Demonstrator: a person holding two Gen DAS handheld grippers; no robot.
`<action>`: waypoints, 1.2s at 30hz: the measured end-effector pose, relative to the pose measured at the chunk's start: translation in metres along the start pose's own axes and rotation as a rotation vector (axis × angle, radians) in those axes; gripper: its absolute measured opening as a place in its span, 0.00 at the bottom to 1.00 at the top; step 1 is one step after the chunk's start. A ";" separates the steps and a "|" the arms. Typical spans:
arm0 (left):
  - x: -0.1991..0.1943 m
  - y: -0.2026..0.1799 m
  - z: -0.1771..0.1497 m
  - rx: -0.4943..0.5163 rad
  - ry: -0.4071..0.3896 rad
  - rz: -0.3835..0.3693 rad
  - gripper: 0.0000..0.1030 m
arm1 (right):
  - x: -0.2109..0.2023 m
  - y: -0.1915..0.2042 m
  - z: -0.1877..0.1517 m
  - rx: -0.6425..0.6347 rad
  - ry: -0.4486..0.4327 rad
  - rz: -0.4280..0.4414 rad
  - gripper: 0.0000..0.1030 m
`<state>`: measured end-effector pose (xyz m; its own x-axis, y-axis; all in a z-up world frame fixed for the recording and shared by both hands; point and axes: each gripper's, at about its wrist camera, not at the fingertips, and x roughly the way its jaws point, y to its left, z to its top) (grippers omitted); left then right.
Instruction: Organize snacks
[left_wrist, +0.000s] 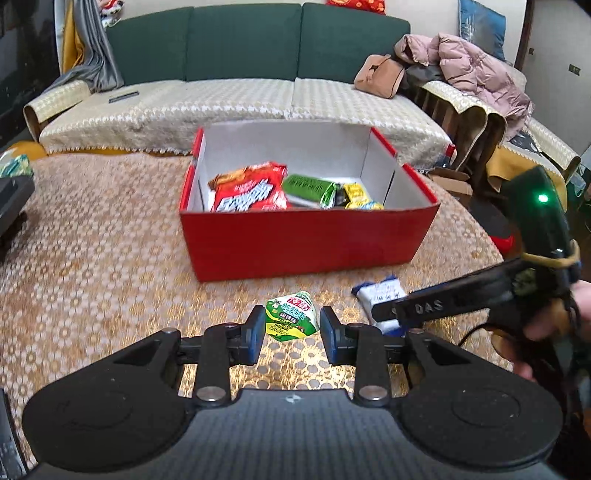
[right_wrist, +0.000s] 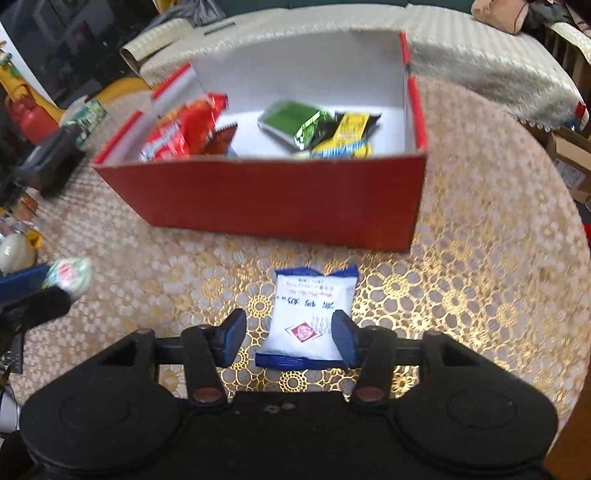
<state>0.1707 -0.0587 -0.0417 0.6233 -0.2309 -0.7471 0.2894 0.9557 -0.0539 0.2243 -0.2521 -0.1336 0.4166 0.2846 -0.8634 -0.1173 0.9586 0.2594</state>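
A red box (left_wrist: 303, 240) with a white inside stands on the gold-patterned table and holds red, green and yellow snack packs (left_wrist: 255, 192); it also shows in the right wrist view (right_wrist: 280, 199). A green-and-white triangular snack pack (left_wrist: 291, 314) lies on the table between the pads of my open left gripper (left_wrist: 292, 334). A white-and-blue snack pack (right_wrist: 310, 317) lies between the pads of my open right gripper (right_wrist: 289, 339). In the left wrist view the right gripper (left_wrist: 384, 314) covers part of that pack (left_wrist: 380, 293). The green pack shows blurred at the left of the right wrist view (right_wrist: 70, 275).
A green sofa (left_wrist: 243, 48) with a cream cover stands behind the table, with a pink coat (left_wrist: 476, 62) and a tan bag (left_wrist: 380, 75) on it. Dark objects (right_wrist: 48, 162) and small items sit at the table's left edge. The round table edge (right_wrist: 576, 221) curves at the right.
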 end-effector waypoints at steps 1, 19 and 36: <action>0.000 0.002 -0.002 -0.005 0.003 0.001 0.30 | 0.003 0.003 0.000 -0.001 0.002 -0.015 0.49; 0.001 0.006 -0.013 -0.034 0.021 0.001 0.30 | 0.022 0.004 -0.014 -0.028 -0.028 -0.153 0.76; 0.000 0.004 -0.014 -0.033 0.026 0.000 0.30 | -0.003 0.007 -0.017 -0.023 -0.107 -0.118 0.47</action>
<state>0.1616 -0.0524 -0.0507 0.6037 -0.2267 -0.7643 0.2650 0.9613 -0.0759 0.2066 -0.2461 -0.1363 0.5222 0.1689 -0.8359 -0.0819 0.9856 0.1480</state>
